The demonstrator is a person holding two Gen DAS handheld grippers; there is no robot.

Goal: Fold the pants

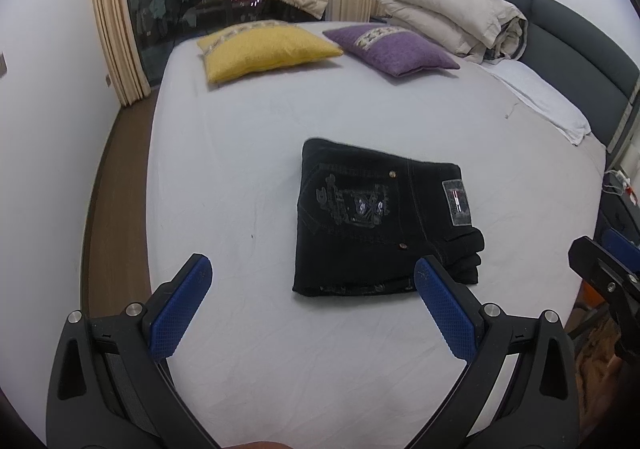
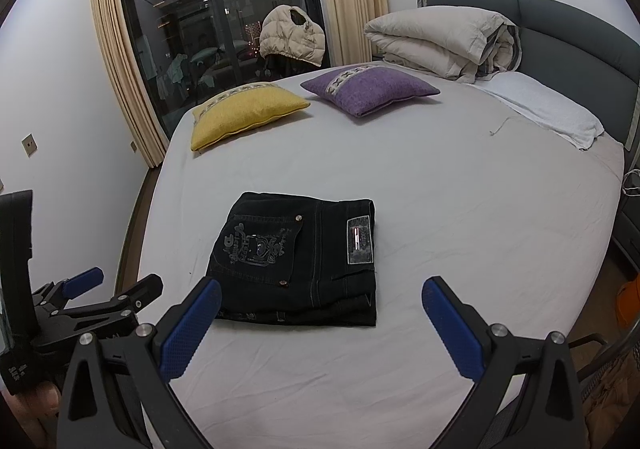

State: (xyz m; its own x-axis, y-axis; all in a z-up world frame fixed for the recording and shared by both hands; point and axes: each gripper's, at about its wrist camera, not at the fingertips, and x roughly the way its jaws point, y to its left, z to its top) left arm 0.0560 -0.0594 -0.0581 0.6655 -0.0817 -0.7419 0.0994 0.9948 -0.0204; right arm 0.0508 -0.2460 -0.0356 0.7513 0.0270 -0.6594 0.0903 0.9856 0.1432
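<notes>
Black jeans (image 1: 380, 217) lie folded into a compact rectangle on the pale bed sheet (image 1: 248, 153), back pocket with grey embroidery and a waist label facing up. My left gripper (image 1: 314, 273) is open and empty, held above the sheet just in front of the jeans. In the right wrist view the jeans (image 2: 300, 257) lie left of centre, and my right gripper (image 2: 322, 293) is open and empty, in front of them. The left gripper (image 2: 112, 283) also shows at the left edge there. Part of the right gripper (image 1: 600, 273) shows at the right edge of the left wrist view.
A yellow cushion (image 1: 264, 51) and a purple cushion (image 1: 392, 49) lie at the far side of the bed. A rolled beige duvet (image 1: 452, 17) and a white pillow (image 1: 536, 97) sit by the grey headboard (image 1: 580, 33). Wood floor (image 1: 116, 185) runs along the left bed edge.
</notes>
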